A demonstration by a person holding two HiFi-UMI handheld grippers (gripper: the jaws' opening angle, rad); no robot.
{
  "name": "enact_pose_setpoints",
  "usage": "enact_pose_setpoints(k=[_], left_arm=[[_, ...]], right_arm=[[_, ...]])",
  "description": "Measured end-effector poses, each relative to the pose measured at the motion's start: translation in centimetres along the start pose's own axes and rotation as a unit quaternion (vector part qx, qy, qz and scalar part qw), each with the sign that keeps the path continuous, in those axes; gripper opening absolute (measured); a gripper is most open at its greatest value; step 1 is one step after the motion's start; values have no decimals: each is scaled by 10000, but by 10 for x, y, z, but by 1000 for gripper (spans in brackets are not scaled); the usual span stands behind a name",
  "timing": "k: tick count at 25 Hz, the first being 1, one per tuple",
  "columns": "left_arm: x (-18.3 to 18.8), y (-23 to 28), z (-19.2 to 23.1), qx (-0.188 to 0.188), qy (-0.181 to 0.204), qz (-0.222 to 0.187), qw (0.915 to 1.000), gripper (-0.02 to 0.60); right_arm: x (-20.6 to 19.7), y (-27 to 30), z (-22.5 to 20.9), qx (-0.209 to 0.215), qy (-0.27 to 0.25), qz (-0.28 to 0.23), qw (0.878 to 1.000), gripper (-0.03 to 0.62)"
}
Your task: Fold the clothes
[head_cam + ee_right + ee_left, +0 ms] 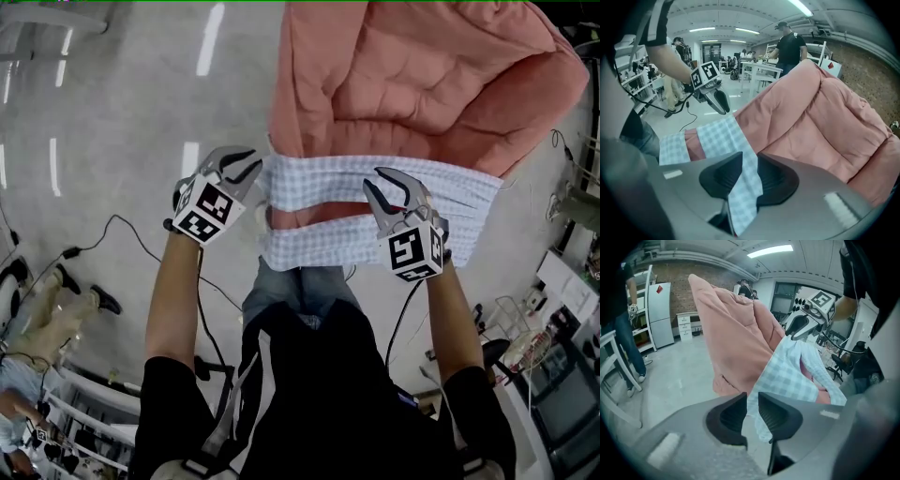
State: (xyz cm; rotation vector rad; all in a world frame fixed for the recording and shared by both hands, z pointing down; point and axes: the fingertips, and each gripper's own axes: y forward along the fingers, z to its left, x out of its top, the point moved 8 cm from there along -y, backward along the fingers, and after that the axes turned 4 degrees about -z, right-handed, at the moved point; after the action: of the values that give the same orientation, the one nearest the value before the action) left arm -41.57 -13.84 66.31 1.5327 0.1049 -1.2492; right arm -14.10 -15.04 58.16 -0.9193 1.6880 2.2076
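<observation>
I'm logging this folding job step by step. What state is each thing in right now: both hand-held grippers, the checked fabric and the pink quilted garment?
left hand-held gripper: shut on the checked fabric.
right hand-held gripper: shut on the checked fabric.
checked fabric: stretched between the two grippers, pinched at both ends.
pink quilted garment: held up in the air, rumpled, not yet folded.

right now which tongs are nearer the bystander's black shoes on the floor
Left. The left tongs grip the checked fabric at the end toward the shoes, which lie off to that side; the right tongs grip its far end.
</observation>
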Motion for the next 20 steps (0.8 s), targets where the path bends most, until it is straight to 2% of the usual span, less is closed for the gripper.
enact_pose_setpoints(k=[4, 7, 12, 15, 20], left_arm=[[5, 19, 0, -454, 573, 132, 9972, 154], [11, 31, -6, -721, 1039, 363, 9913, 155], [14, 44, 4, -1265, 1513, 768, 9774, 168], [17, 51, 7, -1636, 1580, 862, 9700, 170], [22, 63, 15, -2073, 1360, 1044, 9632, 165]], right_arm=[[-16, 18, -8, 109, 87, 121, 9998, 109], [-25, 22, -8, 208, 136, 166, 9996, 109], [-27, 25, -19, 292, 261, 174, 9991, 109], [-32, 28, -25, 330, 282, 205, 9988, 109], [-40, 39, -32, 557, 15, 274, 9981, 109]])
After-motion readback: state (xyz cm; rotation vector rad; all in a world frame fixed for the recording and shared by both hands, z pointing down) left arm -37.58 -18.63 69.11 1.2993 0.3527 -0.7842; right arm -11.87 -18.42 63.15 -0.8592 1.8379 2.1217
